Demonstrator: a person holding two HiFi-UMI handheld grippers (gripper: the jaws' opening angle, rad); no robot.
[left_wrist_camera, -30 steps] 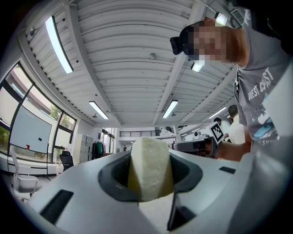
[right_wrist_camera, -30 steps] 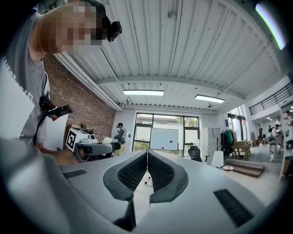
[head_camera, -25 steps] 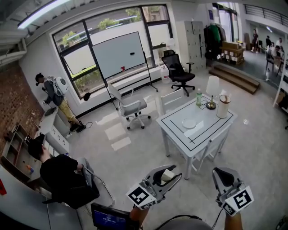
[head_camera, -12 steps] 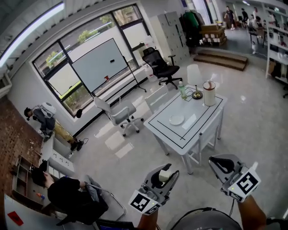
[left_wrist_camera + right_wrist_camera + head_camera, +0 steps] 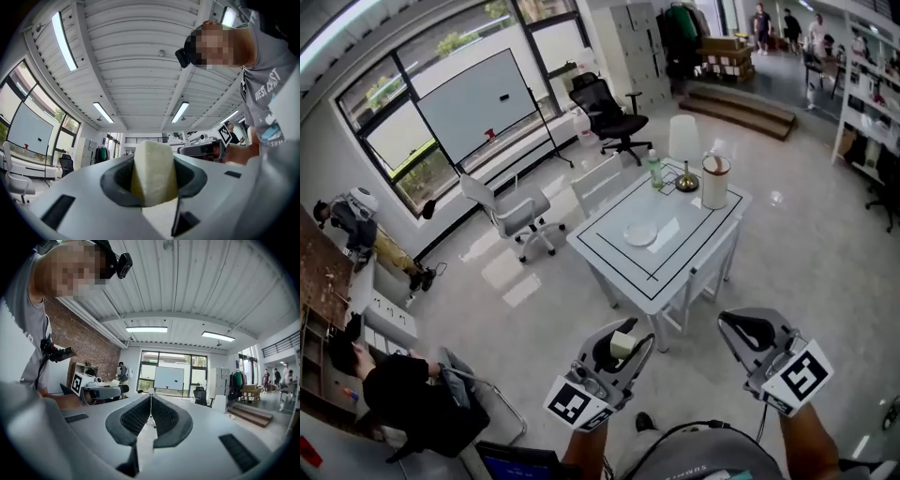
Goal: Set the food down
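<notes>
My left gripper (image 5: 623, 345) is shut on a pale yellow-white piece of food (image 5: 621, 344), held low in the head view, well short of the white table (image 5: 609, 264). In the left gripper view the food (image 5: 153, 174) fills the gap between the dark pads, and the gripper (image 5: 154, 180) tilts up toward the ceiling. My right gripper (image 5: 748, 328) is shut with nothing in it; its pads (image 5: 166, 417) meet at the tips in the right gripper view, where the gripper (image 5: 151, 401) points at the windows. A small white plate (image 5: 639, 233) lies on the table.
On the table's far end stand a green bottle (image 5: 655, 171), a white lamp (image 5: 683, 150) and a white cylinder with a brown lid (image 5: 713, 182). White chairs (image 5: 601, 187) ring the table. A person (image 5: 403, 398) sits at a desk at lower left. A whiteboard (image 5: 470, 103) stands by the windows.
The head view has swung and come closer: the table has slid left and looms larger. Both grippers keep their hold and stay low in view.
</notes>
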